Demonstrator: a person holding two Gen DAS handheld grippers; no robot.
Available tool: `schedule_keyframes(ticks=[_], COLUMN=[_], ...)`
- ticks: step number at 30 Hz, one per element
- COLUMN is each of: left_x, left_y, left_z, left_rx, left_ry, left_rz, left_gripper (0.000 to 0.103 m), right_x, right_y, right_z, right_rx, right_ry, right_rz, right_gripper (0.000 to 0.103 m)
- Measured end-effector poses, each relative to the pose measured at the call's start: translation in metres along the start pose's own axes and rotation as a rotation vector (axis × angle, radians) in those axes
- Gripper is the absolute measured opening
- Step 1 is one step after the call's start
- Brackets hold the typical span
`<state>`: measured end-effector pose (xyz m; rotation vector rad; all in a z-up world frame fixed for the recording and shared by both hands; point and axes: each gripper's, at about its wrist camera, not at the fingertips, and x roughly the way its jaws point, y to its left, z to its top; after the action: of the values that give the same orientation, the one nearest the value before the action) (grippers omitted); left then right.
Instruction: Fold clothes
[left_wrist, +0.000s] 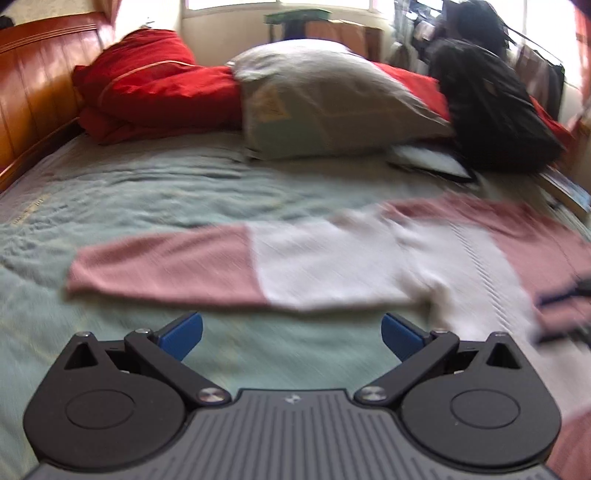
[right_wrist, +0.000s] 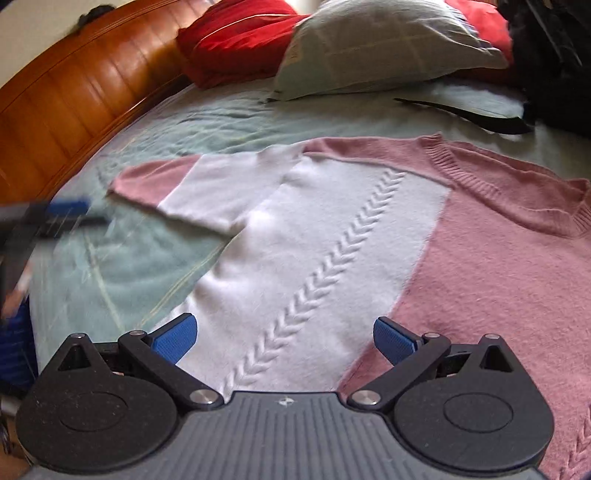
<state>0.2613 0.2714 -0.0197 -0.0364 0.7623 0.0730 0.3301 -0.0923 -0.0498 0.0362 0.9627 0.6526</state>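
A pink and white knit sweater (right_wrist: 369, 229) lies flat on the pale green bedspread (right_wrist: 140, 258), neck toward the far right. Its left sleeve (left_wrist: 221, 269) stretches out sideways, pink at the cuff. My left gripper (left_wrist: 291, 336) is open and empty, low over the bedspread just short of that sleeve. It also shows blurred at the left edge of the right wrist view (right_wrist: 62, 218). My right gripper (right_wrist: 284, 339) is open and empty above the sweater's body, over the white panel with the braided seam.
Red pillows (left_wrist: 147, 85) and a grey-green pillow (left_wrist: 325, 103) lie at the head of the bed. A black bag (left_wrist: 491, 107) sits at the right. A wooden headboard (right_wrist: 74, 103) runs along the left.
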Motion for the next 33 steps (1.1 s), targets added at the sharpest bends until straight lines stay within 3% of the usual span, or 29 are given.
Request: schedule_keyframes(ticks=[6,10,13,16,20,25,30,33], left_x=[0.064,0.093,0.088,0.078,0.089,0.127,0.131,0.124], left_y=[0.06,0.085,0.087,0.091,0.114,0.149,0.151,0.131], left_z=[0.02,0.005,-0.005,0.006,0.027,0.032,0.041,0.046], left_rx=[-0.115,-0.186,-0.154,-0.14,-0.205,-0.335,-0.363,-0.339], left_ry=[-0.021,0.041,0.036,0.018,-0.046,-0.036,-0.063,-0.064], left_rz=[0.012,0.061,0.046,0.025,0.01,0.021,0.155,0.107], left_gripper=[0.102,0.102,0.102,0.102,0.102,0.102,0.102,0.102], right_x=[0.003,0.005,0.006,0.005,0.003,-0.001,-0.001,0.0], right_y=[-0.003,-0.009,-0.015,-0.02,-0.018,-0.013,-0.019,-0.023], right_z=[0.0,0.004,0.003,0.001,0.001,0.0,0.0,-0.001], right_rx=[-0.02,-0.006,0.012,0.02,0.008,-0.031,-0.018,-0.001], right_ry=[-0.008,-0.024,-0.031,-0.042,-0.051,-0.064,-0.072,-0.073], right_rz=[-0.025,-0.038,-0.027,-0.016,-0.039,-0.063,-0.068,-0.054], right_gripper=[0.103,0.103,0.103,0.103,0.103,0.103,0.103,0.103])
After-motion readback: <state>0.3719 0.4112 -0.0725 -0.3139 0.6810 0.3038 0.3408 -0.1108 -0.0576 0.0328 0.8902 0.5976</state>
